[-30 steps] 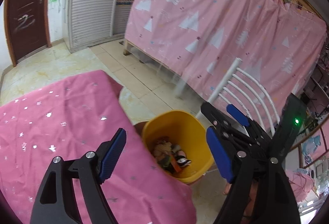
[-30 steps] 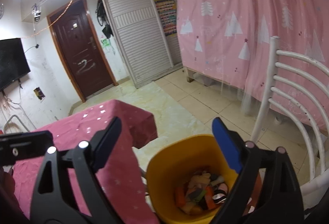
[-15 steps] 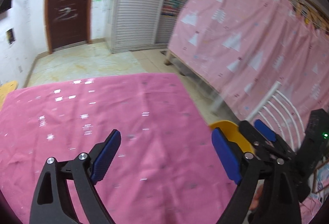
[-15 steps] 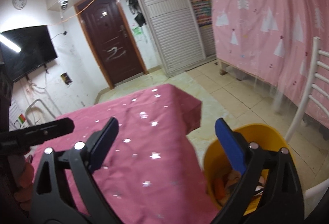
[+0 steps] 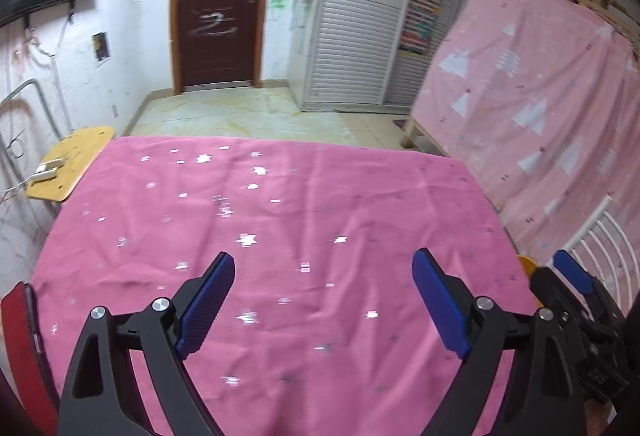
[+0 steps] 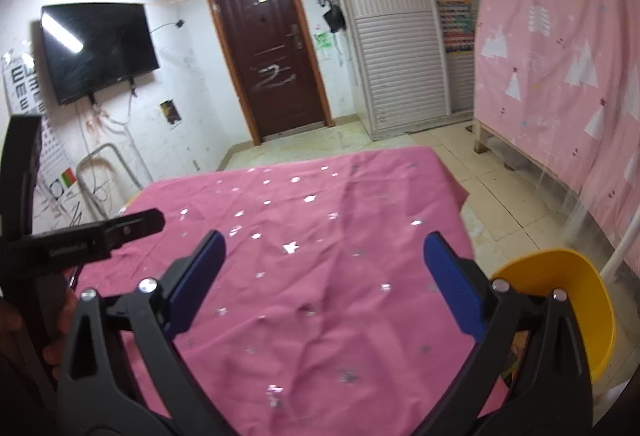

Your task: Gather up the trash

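Fingers of both grippers apart, empty; right gripper (image 6: 322, 282) opening; one yellow bin (image 6: 576, 300), one pink tablecloth (image 5: 320, 203).

A pink star-printed cloth (image 5: 304, 236) covers the bench. Beyond it stand a dark brown door (image 5: 218, 3), a white slatted wardrobe (image 5: 356, 35) and a pink tree-patterned curtain (image 5: 540, 107). A black television (image 6: 98, 49) hangs on the wall. A wooden stool (image 5: 76, 159) stands just beside the bench.

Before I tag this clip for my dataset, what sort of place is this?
Probably a lived-in home room, perhaps a bedroom: a wall-mounted TV, a curtained wooden bed frame, and a table under a pink starred cloth.
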Available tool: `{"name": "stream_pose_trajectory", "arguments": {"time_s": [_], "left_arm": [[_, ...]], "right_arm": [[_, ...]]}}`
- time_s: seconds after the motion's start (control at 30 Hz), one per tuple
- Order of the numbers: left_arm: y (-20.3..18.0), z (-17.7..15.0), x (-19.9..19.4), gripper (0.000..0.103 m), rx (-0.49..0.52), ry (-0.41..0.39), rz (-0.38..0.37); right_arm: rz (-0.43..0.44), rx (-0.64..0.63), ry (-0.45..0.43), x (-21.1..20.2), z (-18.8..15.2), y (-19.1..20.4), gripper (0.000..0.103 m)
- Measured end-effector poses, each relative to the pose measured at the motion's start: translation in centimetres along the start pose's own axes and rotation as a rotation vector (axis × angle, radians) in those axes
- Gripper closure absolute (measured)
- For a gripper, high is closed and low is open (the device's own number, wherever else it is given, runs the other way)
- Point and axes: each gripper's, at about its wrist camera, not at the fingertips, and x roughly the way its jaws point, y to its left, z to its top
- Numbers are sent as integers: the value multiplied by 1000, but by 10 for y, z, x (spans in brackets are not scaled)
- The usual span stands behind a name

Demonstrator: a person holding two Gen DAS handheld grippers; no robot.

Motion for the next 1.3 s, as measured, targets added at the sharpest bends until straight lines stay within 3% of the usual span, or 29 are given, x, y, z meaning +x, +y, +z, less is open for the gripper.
{"name": "stream_pose_trajectory", "arguments": {"time_s": [0.43,1.3], "left_arm": [[48,-9,-10,21,-49,-23,124],[69,-12,-12,21,-81,-29,153]], "right_arm": [[41,-66,24,6,-4,34,8],[40,-82,23,9,-1,44,8]]}}
